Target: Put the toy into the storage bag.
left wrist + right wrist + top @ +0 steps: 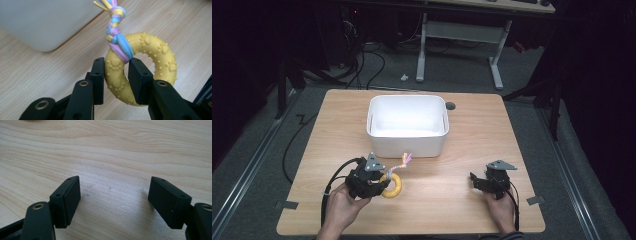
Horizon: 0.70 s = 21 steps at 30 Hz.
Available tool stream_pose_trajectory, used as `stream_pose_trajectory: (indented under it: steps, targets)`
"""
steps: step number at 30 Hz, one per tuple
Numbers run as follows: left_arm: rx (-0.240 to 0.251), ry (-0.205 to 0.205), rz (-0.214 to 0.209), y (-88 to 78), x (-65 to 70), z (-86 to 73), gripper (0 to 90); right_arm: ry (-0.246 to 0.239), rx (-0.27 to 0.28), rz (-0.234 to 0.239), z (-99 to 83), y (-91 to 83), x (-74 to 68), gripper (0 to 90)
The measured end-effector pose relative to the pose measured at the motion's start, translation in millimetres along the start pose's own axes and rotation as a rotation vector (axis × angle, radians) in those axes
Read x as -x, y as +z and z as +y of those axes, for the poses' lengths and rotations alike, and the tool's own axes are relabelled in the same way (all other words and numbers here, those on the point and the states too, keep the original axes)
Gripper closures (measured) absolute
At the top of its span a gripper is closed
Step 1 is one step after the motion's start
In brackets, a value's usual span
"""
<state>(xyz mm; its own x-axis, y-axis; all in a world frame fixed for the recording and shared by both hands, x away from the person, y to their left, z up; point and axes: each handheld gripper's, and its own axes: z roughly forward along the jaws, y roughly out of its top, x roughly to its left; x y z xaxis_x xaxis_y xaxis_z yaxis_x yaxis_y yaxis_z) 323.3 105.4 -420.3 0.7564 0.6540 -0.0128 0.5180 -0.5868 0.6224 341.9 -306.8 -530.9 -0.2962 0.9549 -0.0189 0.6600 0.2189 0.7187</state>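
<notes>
Gripping the yellow ring toy point(140, 67) near the white bin point(407, 125), the left claw point(113, 75) could let it swivel loose; right claw point(113, 202) gapes empty

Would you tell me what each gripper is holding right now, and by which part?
The left gripper is clamped across the yellow ring toy's band, just below its braided rope. The right gripper is open, holding nothing.

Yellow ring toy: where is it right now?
In the high view the yellow ring toy is at the table's near left, clamped in the left gripper, just in front of the white bin.
</notes>
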Motion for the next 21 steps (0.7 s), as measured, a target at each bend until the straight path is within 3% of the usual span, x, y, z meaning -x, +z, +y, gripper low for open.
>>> stream_pose_trajectory:
  steps: [3,21]
  targets:
    - [0.018,0.0,-0.035,-6.7,0.0,3.9,66.8,0.0,0.0,0.0,0.0,0.0,0.0,26.0]
    - [0.06,0.035,-0.054,-35.6,-1.2,30.9,66.8,-0.001,0.0,0.002,-0.1,0.0,-0.2,25.7]
